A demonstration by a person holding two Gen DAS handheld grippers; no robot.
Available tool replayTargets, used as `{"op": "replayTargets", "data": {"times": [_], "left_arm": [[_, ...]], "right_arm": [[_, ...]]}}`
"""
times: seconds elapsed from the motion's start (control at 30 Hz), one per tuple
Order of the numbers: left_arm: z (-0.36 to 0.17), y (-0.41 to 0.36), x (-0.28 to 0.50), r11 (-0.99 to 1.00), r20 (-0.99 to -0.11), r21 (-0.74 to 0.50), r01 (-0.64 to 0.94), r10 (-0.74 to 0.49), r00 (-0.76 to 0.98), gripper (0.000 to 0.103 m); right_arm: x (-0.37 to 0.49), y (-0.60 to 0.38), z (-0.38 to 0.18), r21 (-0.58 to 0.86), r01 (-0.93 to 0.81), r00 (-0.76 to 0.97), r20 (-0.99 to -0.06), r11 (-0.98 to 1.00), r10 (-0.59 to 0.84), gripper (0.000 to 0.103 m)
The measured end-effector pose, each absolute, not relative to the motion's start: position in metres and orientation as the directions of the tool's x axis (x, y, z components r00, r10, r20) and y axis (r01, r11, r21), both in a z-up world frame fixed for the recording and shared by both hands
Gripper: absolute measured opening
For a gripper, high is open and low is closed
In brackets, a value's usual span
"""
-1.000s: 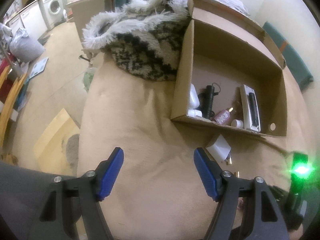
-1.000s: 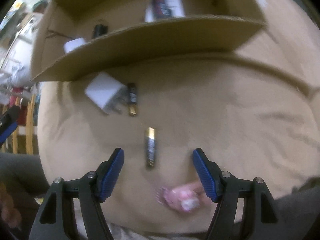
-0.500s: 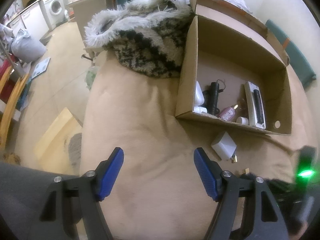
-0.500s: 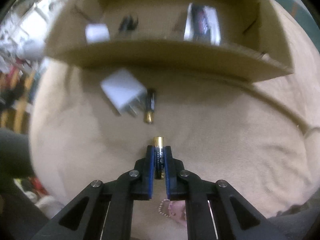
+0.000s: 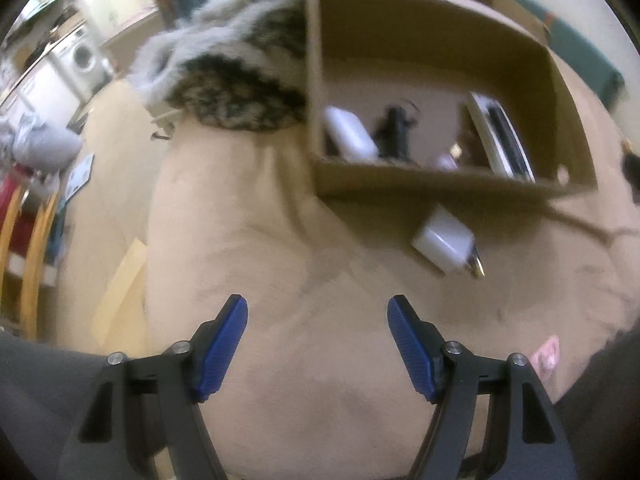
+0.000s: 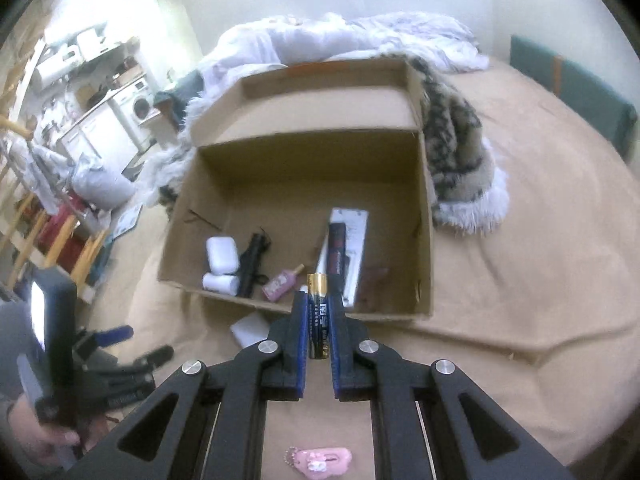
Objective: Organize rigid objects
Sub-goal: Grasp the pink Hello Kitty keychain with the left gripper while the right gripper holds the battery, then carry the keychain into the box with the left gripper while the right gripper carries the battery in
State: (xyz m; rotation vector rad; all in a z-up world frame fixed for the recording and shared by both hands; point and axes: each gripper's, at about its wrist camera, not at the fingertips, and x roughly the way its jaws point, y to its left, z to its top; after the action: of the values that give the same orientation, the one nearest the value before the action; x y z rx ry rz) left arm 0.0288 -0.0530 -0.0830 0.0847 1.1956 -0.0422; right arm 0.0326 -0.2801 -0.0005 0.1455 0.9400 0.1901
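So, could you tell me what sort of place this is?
Most likely a studio flat: a bed with a tan cover and rumpled white bedding, plus a washing machine among kitchen units.

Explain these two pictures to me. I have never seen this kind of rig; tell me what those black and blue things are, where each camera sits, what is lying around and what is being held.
There is no robot here. A person holds a hand-operated grasping tool in each hand, and each tool carries a wide-angle camera looking forward along its two blue-padded fingers. That lens bends the picture at the edges.

The left wrist view shows the left tool, open and empty, above a tan blanket.

The right wrist view shows the right tool, shut on a battery and held in front of a cardboard box.

The box already holds a white case, a black item, a small pink bottle and a flat white package.

Outside the box lie a white charger plug and a pink keychain.
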Motion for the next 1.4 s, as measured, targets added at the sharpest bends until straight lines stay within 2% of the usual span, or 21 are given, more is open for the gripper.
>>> {"op": "replayTargets", "data": {"times": [0.13, 0.37, 0.67, 0.77, 0.83, 0.9, 1.0, 1.27, 1.4], "left_arm": [[-0.093, -0.081, 0.014, 0.993, -0.952, -0.045, 0.112, -0.077, 0.297, 0.07], [-0.098, -0.177, -0.019, 0.928, -0.943, -0.135, 0.346, -0.228, 0.243, 0.07], [-0.134, -0.226, -0.03, 0.884, -0.964, -0.059, 0.464, -0.172, 0.204, 0.07], [-0.142, -0.225, -0.025, 0.887, -0.967, -0.046, 0.46, -0.154, 0.201, 0.059], [-0.141, -0.222, -0.022, 0.891, -0.965, -0.051, 0.45, -0.16, 0.207, 0.041], [-0.141, -0.219, -0.017, 0.897, -0.965, -0.054, 0.439, -0.16, 0.208, 0.032], [-0.141, -0.212, -0.01, 0.906, -0.967, -0.087, 0.415, -0.177, 0.185, 0.032], [-0.134, -0.185, 0.007, 0.936, -0.967, -0.028, 0.35, -0.115, 0.229, 0.032], [-0.137, -0.151, 0.025, 0.968, -0.973, -0.012, 0.25, -0.069, 0.218, 0.032]], "right_arm": [[0.037, -0.283, -0.004, 0.235, -0.08, 0.561, -0.793, 0.969, 0.239, 0.011], [0.041, -0.299, -0.017, 0.327, -0.036, 0.553, -0.781, 0.944, 0.292, 0.011], [0.041, -0.312, -0.021, 0.361, 0.009, 0.544, -0.784, 0.933, 0.298, 0.011], [0.043, -0.312, -0.022, 0.365, 0.009, 0.538, -0.786, 0.931, 0.304, 0.011], [0.043, -0.313, -0.023, 0.369, 0.01, 0.537, -0.786, 0.929, 0.307, 0.011], [0.044, -0.313, -0.023, 0.375, 0.015, 0.535, -0.786, 0.927, 0.31, 0.011], [0.045, -0.314, -0.025, 0.38, 0.02, 0.528, -0.789, 0.925, 0.313, 0.011], [0.047, -0.313, -0.027, 0.374, 0.028, 0.524, -0.795, 0.927, 0.305, 0.011], [0.048, -0.311, -0.029, 0.37, 0.032, 0.516, -0.802, 0.928, 0.301, 0.011]]}}
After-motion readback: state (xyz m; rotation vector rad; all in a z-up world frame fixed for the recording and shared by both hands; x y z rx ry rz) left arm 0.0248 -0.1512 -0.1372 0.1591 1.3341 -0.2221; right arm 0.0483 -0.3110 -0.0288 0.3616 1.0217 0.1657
